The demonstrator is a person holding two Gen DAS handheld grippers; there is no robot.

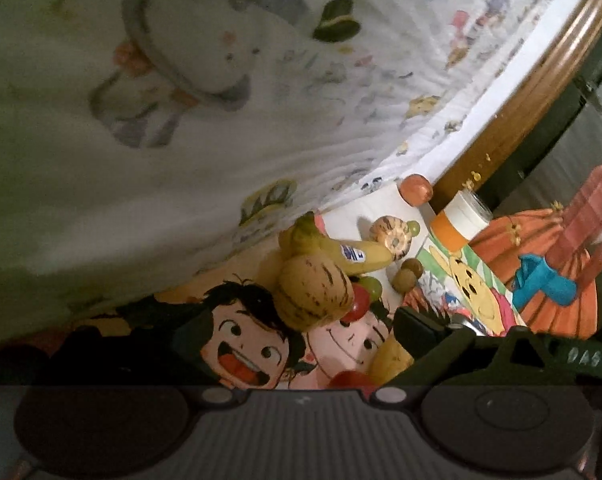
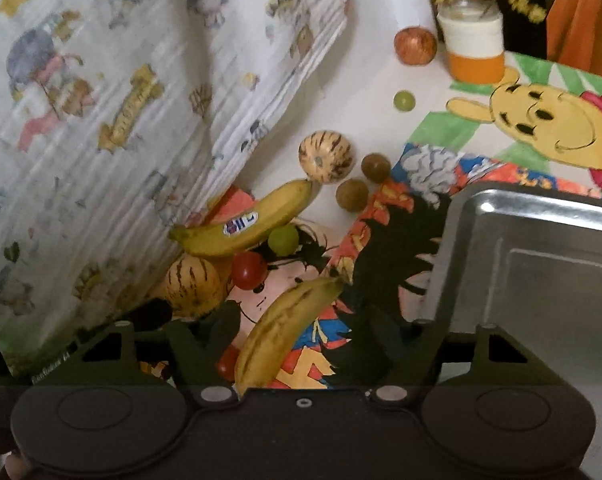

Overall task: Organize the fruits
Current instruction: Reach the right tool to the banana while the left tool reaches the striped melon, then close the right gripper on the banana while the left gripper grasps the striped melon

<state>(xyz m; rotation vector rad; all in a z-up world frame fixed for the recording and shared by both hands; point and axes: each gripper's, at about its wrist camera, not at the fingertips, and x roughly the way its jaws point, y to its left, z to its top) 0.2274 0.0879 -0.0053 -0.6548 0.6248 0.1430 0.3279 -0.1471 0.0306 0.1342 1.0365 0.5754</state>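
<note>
In the right wrist view a spotted yellow banana (image 2: 285, 332) lies on the cartoon-print cloth between the fingers of my right gripper (image 2: 301, 332). The jaws are open, with gaps on both sides of it. Beyond it are a red tomato (image 2: 248, 270), a stickered banana (image 2: 245, 228), two striped melons (image 2: 195, 284) (image 2: 327, 156) and a green grape (image 2: 284, 239). My left gripper (image 1: 305, 336) is open and holds nothing. It hovers just short of the near striped melon (image 1: 313, 292) and the stickered banana (image 1: 341, 252).
A metal tray (image 2: 541, 280) stands at the right. Two small brown fruits (image 2: 351, 195), a loose grape (image 2: 404, 101), an apple (image 2: 415, 46) and an orange-and-white jar (image 2: 475, 44) are farther back. A printed white cloth (image 2: 101, 120) rises on the left.
</note>
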